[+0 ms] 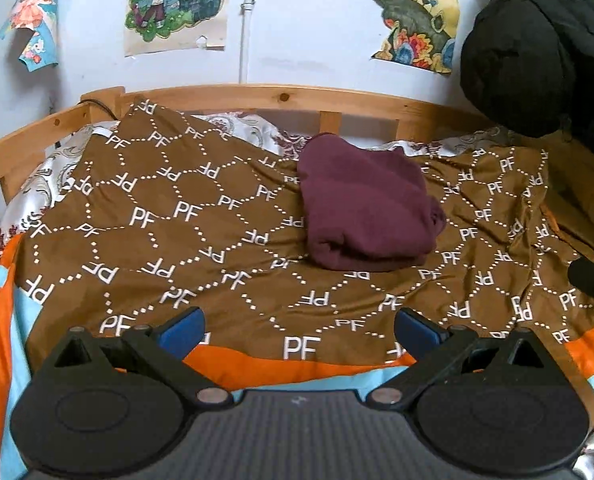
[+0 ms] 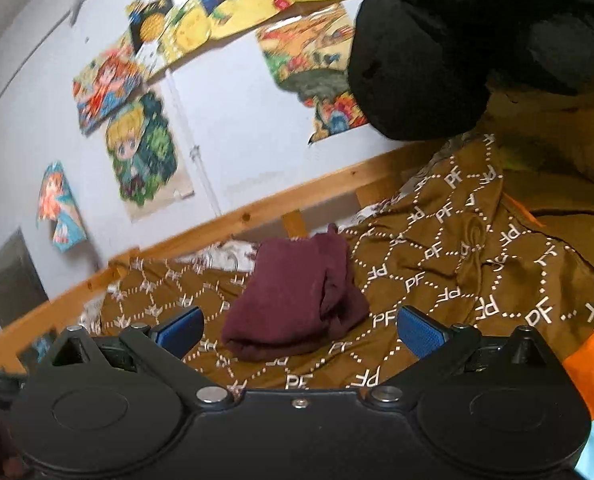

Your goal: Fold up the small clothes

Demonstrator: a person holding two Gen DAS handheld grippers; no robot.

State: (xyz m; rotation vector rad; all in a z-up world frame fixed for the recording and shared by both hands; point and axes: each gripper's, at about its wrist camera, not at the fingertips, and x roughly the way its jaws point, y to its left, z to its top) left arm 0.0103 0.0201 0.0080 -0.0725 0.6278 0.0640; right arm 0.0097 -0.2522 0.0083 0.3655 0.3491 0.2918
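Maroon garment, folded, on brown "PF"-print blanket; grippers apart.

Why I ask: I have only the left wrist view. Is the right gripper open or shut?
Observer: Open. The right gripper holds nothing, its jaws wide apart.
Operator: What does it face?
Observer: The folded maroon garment, which lies just ahead of it on the brown bedspread, untouched.
Operator: Anything else my view misses?
Observer: A grey wall panel at the far left of the right wrist view.
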